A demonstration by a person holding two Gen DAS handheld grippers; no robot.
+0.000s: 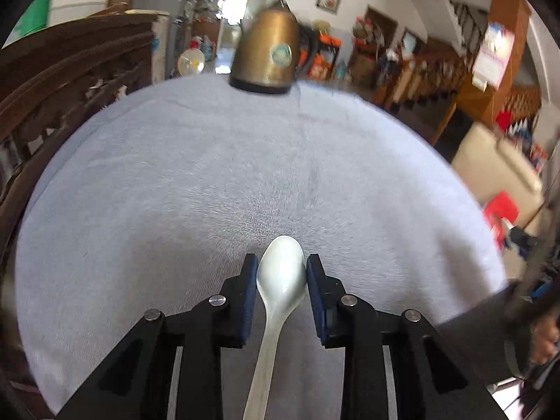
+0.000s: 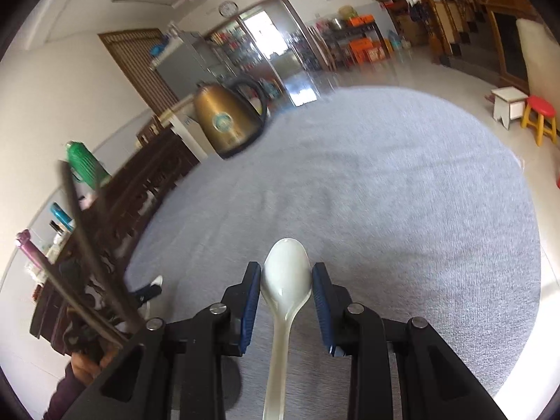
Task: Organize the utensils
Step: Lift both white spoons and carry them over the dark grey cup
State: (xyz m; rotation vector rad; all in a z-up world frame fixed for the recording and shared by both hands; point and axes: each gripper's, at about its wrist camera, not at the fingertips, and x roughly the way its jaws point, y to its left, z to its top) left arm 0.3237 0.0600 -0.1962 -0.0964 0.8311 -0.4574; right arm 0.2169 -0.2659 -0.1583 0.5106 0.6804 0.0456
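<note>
White ceramic spoons, one held bowl-forward in each gripper.

The left gripper (image 1: 280, 273) is narrowed onto a left spoon (image 1: 280, 280), its handle running straight back between the pads toward the wrist; the right gripper (image 2: 286, 280) clasps the right spoon (image 2: 286, 283) the same way. Both point steeply down over the grey-clothed counter (image 1: 210, 175), the brass kettle (image 1: 267, 54) well ahead.
</note>
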